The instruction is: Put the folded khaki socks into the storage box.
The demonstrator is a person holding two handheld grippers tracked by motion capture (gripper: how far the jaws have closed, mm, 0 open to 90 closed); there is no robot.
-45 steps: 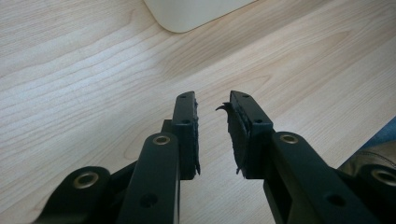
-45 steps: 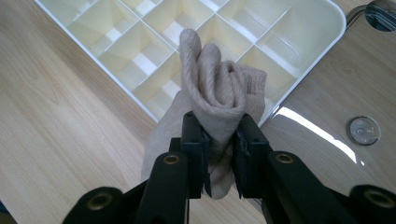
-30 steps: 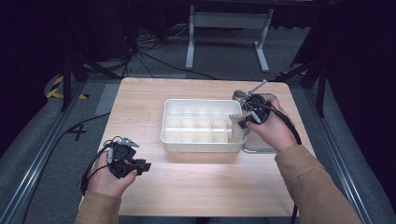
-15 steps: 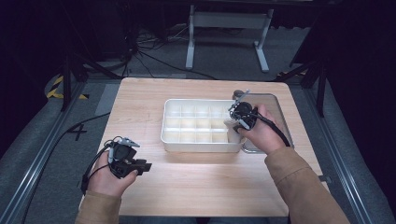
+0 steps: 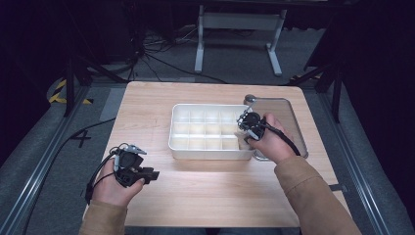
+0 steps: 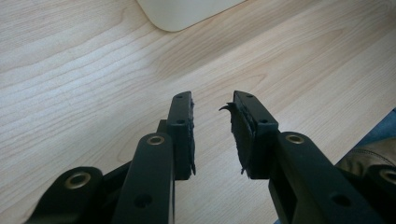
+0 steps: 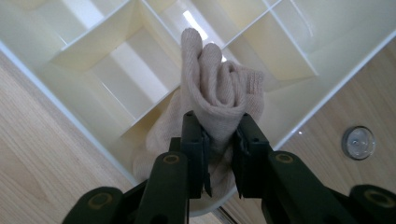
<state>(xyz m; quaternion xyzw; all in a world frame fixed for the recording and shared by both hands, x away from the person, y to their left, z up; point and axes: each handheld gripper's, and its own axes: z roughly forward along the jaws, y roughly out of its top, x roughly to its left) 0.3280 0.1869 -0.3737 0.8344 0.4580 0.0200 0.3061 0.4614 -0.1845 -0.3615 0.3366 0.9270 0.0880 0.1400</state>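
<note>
In the high view, the right gripper [image 5: 243,123] hung over the right end of the white divided tray [image 5: 182,142] on the table [image 5: 215,196], a beige bundle between its jaws. The left gripper [image 5: 152,175] sat low over the table, well apart from the tray and toward its near left corner, with nothing between its jaws. Just beyond the tray's right end lay a clear lid [image 5: 289,113] with a small knob, partly covered by the right hand [image 5: 271,139]. There was one tray, one lid and two grippers.

In the left gripper view, the left gripper [image 6: 212,105] had just been opening; its jaws stood moderately apart over bare wood, holding nothing. A corner of the tray [image 6: 187,11] showed beyond them.

In the right gripper view, the right gripper [image 7: 217,122] was clamped on one rolled beige sock [image 7: 219,88], its pads pressing the roll from both sides. The sock hung over a compartment at the tray's corner, with the tray's thin dividers [image 7: 154,18] beneath and around it. A small round clear knob [image 7: 358,142] lay on the wood just outside the tray wall.
</note>
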